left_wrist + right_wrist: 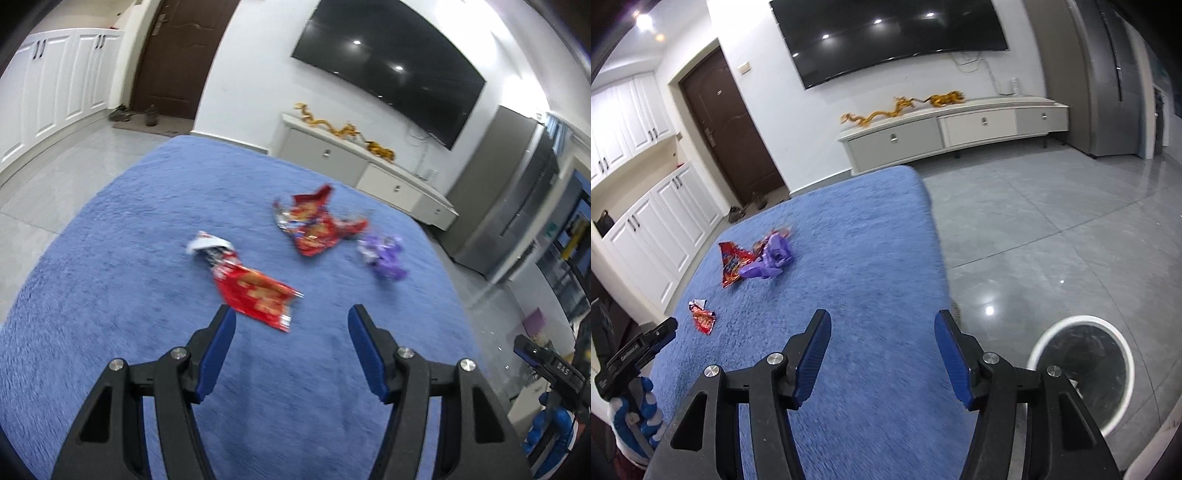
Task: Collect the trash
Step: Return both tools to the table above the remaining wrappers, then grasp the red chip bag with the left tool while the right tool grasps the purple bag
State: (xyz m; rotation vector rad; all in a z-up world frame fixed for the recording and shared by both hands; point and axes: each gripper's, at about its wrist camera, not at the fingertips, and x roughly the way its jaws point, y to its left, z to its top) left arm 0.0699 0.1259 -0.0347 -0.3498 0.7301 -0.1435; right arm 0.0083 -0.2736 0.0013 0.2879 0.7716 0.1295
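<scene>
White bin (1038,350); dark liner, contents unclear

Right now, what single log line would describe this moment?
left gripper: open, empty | right gripper: open, empty | near red wrapper, far red wrapper, purple wrapper: on blue cloth | bin: on floor

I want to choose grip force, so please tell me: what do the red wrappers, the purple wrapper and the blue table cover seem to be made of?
Near red snack wrapper: thin glossy foil-lined plastic, probably; silvery torn end.
Far red crumpled wrapper: the same look, shiny creases.
Purple crumpled wrapper: thin film, likely plastic; blurred.
Blue fuzzy table cover: soft plush fabric, matte nap.
</scene>
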